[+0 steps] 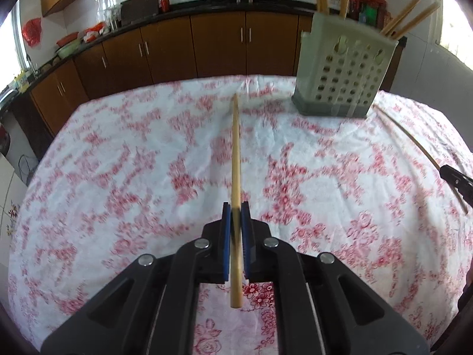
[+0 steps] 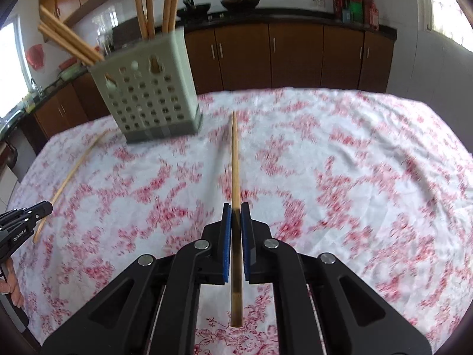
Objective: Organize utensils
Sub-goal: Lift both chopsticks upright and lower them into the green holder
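Left wrist view has the left tool (image 1: 236,210) clamped on a chopstick (image 1: 235,153), long axis pointing straight ahead, with the perforated holder (image 1: 344,77) ahead and to its right. The right tool (image 2: 236,210) grips its own chopstick (image 2: 235,165) likewise, holder (image 2: 147,94) ahead-left (seemingly the nearer arm). Both sticks hang above the bench (image 1: 118,153).

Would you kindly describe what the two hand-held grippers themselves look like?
Each hand-held gripper, left and right, is matte black plastic with angular linkage arms, round silver pins at the joints and blue ridged pads inside the fingers. Small white lettering marks the left one's side. No cables or sleeves show.
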A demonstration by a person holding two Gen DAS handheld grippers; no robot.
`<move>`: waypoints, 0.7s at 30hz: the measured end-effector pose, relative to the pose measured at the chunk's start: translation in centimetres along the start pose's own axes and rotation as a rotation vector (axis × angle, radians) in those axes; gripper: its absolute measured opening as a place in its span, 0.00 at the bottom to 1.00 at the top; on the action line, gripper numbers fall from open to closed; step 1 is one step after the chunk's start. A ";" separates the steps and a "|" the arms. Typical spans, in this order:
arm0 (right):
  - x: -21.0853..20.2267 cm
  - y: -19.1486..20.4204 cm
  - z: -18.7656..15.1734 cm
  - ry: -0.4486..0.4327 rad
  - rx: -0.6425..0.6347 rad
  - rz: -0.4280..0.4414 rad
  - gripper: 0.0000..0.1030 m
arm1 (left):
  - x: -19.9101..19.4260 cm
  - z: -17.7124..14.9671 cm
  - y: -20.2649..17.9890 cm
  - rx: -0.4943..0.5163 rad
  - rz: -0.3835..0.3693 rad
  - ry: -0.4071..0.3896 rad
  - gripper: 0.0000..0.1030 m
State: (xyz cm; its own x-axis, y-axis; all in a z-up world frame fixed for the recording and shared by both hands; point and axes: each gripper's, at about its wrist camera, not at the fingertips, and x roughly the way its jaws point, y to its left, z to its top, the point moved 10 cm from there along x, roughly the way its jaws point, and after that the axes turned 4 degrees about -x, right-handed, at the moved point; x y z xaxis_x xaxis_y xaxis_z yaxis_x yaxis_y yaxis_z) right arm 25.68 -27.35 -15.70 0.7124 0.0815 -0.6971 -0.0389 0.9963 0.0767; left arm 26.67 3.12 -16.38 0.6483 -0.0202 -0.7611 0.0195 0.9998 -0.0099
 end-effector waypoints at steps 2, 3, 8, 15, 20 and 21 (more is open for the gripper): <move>-1.6 -0.3 1.5 -0.053 0.003 -0.006 0.07 | -1.7 1.4 -0.2 0.002 -0.014 -0.045 0.08; -2.2 -0.5 2.0 -0.071 0.005 -0.006 0.07 | -3.1 2.5 -0.4 0.002 -0.023 -0.083 0.08; -6.0 -0.9 5.7 -0.191 0.005 -0.001 0.07 | -8.1 7.0 -1.0 -0.023 -0.094 -0.218 0.08; -8.8 -0.3 9.0 -0.287 -0.009 0.026 0.07 | -12.0 10.8 -2.4 -0.008 -0.156 -0.300 0.08; -11.4 1.4 12.1 -0.379 -0.017 0.082 0.07 | -14.9 13.0 -3.9 0.028 -0.187 -0.365 0.08; -12.4 2.0 13.0 -0.409 -0.018 0.102 0.07 | -15.6 13.5 -4.2 0.031 -0.196 -0.380 0.08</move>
State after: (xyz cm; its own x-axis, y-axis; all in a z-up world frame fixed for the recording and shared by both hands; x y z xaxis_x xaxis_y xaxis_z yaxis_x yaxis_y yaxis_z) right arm 25.94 -26.76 2.37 0.9235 0.1654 -0.3460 -0.1328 0.9843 0.1160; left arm 26.74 -0.90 4.25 0.8645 -0.2170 -0.4534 0.1889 0.9762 -0.1069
